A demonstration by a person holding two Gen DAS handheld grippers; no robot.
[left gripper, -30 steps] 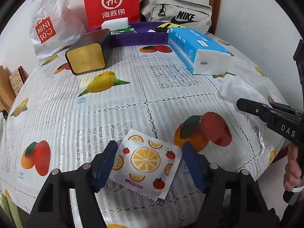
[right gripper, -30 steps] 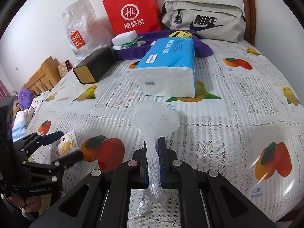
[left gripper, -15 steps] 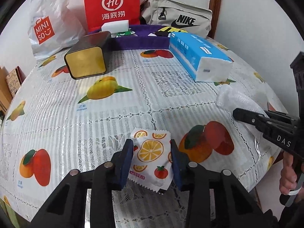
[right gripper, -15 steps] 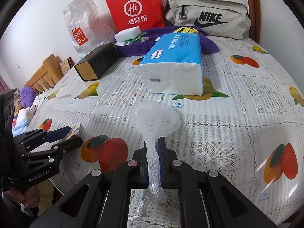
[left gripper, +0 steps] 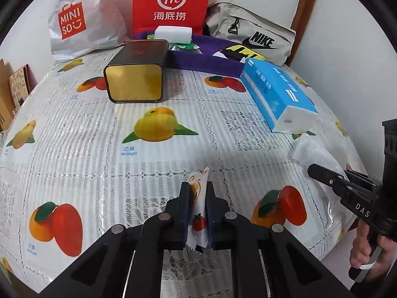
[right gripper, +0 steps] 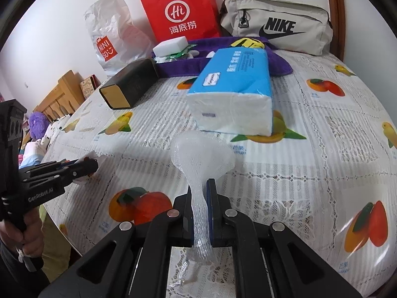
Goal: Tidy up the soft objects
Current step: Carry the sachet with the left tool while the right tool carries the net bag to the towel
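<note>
Both grippers gripping soft items

Left gripper (left gripper: 198, 213) pinches the fruit-print packet (left gripper: 198, 219) upright between its fingers; right gripper (right gripper: 199, 213) clamps the foam net (right gripper: 202, 159), fanning ahead. Lift gently, avoiding slips.

bright, even indoor light | soft shadows | tablecloth (left gripper: 104, 134) glare | fisheye edge warp, dark corners

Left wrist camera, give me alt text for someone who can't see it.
The left claw is shut on a small fruit-print sachet, pinched on edge above a table with a mango-print tablecloth. Beyond lie a black and gold tin on its side and a blue tissue pack. At right, the right claw grips clear bubble wrap.
</note>
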